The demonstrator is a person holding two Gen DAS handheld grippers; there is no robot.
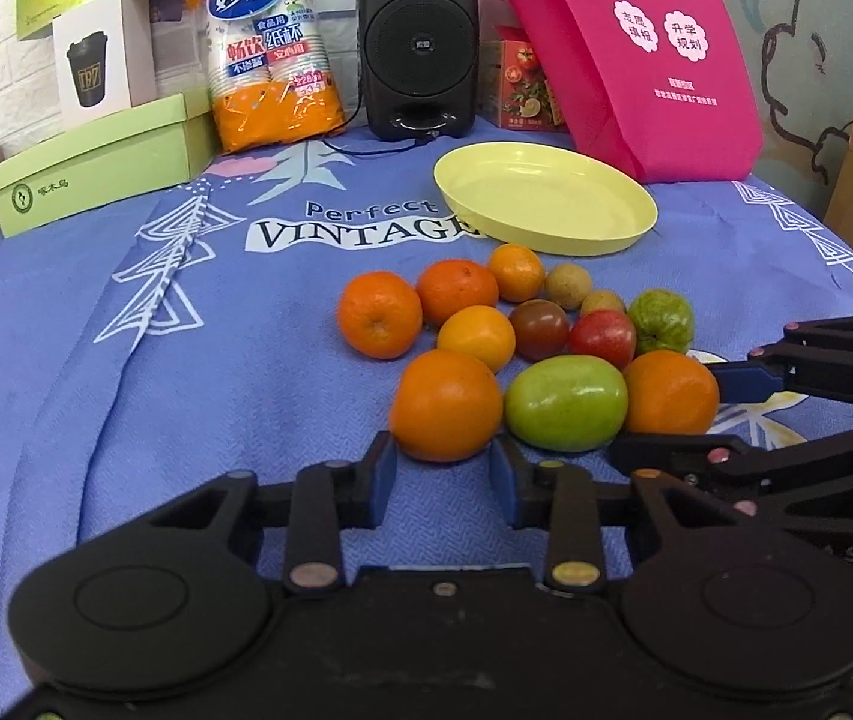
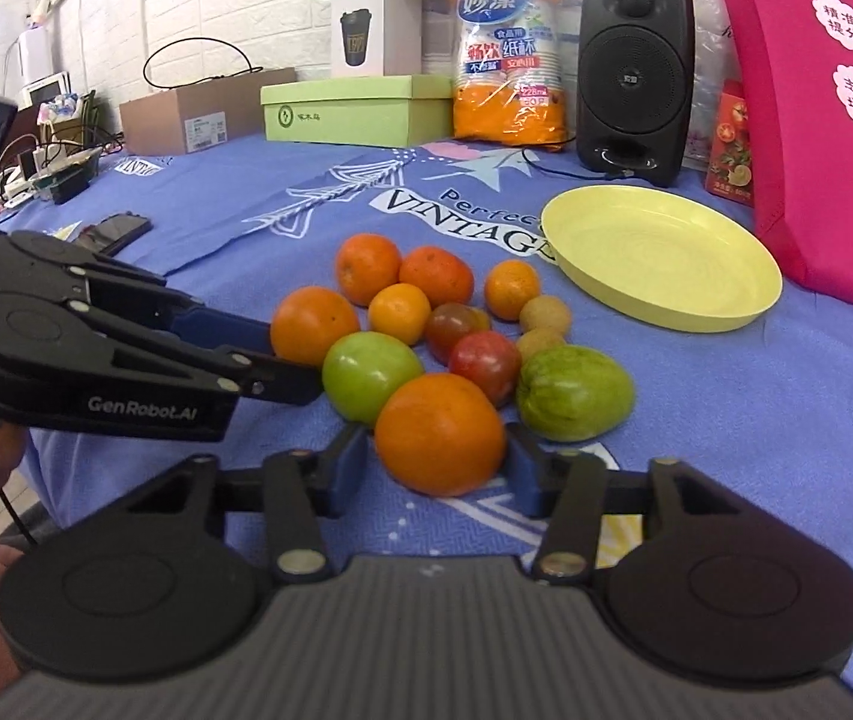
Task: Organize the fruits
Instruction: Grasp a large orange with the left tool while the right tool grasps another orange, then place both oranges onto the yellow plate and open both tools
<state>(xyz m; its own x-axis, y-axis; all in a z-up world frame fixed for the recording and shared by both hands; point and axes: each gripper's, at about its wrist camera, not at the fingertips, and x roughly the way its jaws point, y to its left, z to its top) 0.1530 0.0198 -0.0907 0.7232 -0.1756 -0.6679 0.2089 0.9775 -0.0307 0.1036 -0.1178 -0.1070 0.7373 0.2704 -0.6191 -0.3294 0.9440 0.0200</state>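
A cluster of fruit lies on the blue cloth: several oranges, a green tomato (image 1: 567, 402), red tomatoes, small brown fruits and a green guava (image 1: 661, 321). An empty yellow plate (image 1: 546, 198) stands behind it. My left gripper (image 1: 444, 474) is open, its fingers on either side of the near base of a big orange (image 1: 446, 405). My right gripper (image 2: 435, 468) is open, its fingers flanking another big orange (image 2: 439, 433) without squeezing it. The right gripper also shows in the left wrist view (image 1: 684, 414), around that orange (image 1: 669, 393).
At the back stand a green box (image 1: 96, 168), a white cup box (image 1: 105, 57), an orange bag of paper cups (image 1: 270, 54), a black speaker (image 1: 417, 39) and a pink bag (image 1: 642, 54). A dark phone (image 2: 114, 231) lies on the left.
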